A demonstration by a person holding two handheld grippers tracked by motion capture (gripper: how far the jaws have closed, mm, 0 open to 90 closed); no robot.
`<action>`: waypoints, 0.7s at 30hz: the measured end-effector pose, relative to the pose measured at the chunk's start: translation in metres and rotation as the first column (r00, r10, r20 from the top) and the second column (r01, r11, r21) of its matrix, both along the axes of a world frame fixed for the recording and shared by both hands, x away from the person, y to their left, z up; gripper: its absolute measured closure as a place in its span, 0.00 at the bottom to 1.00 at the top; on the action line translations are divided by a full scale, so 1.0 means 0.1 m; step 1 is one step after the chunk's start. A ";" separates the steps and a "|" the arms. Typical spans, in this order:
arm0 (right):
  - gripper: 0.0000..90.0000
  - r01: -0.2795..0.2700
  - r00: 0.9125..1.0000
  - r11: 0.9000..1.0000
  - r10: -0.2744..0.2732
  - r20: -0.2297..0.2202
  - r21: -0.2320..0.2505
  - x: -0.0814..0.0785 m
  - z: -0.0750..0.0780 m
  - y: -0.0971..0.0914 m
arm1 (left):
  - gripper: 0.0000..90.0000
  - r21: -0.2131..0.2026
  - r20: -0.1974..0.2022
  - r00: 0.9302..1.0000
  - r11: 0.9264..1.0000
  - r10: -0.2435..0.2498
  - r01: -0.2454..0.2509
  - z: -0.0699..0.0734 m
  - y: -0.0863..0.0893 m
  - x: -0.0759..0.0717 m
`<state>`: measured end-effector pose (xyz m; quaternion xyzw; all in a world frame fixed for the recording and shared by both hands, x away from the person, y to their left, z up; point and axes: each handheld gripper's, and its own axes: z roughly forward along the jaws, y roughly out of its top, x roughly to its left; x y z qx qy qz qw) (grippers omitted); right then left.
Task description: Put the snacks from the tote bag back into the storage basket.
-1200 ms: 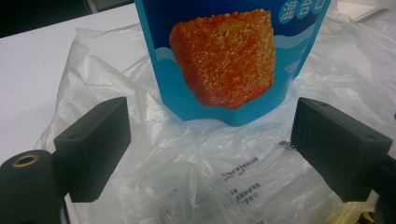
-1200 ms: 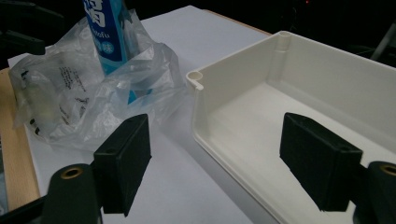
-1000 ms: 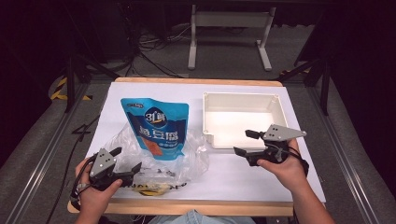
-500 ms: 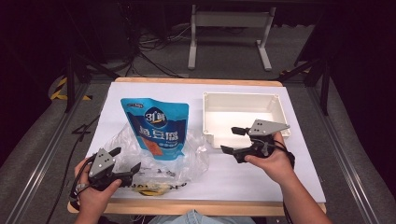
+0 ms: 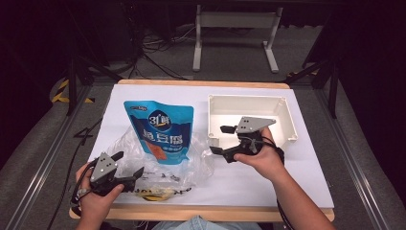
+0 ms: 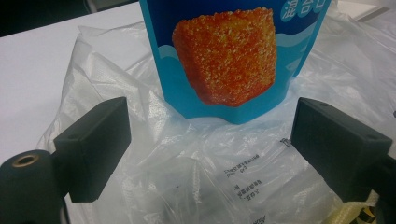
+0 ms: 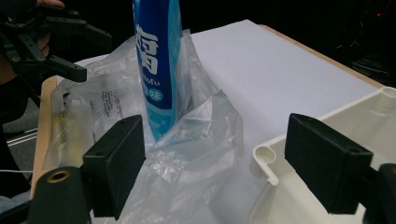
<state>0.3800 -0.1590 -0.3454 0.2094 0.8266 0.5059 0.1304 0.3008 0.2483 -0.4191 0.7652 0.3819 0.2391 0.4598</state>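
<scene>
At the left, the left gripper [image 5: 125,164] hovers open over a clear bag [image 5: 158,165] on the white surface [image 5: 287,177]. A blue pouch [image 5: 162,132] lies partly on the bag. At the right, the right gripper [image 5: 221,139], jaws just opening and empty, faces the bag beside a white tray [image 5: 287,120].

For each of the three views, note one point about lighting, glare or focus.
High view: the white table is brightly lit while the floor behind falls to near black. Left gripper view: the clear plastic bag shows glare, and the near black jaws look soft. Right gripper view: the blue pouch is slightly blurred against a dark background.
</scene>
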 end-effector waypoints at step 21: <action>0.16 -0.080 0.997 0.997 0.080 -0.007 0.018 0.24 -0.11 0.51 | 0.14 0.013 0.004 1.000 1.000 -0.006 0.006 -0.01 0.00 0.00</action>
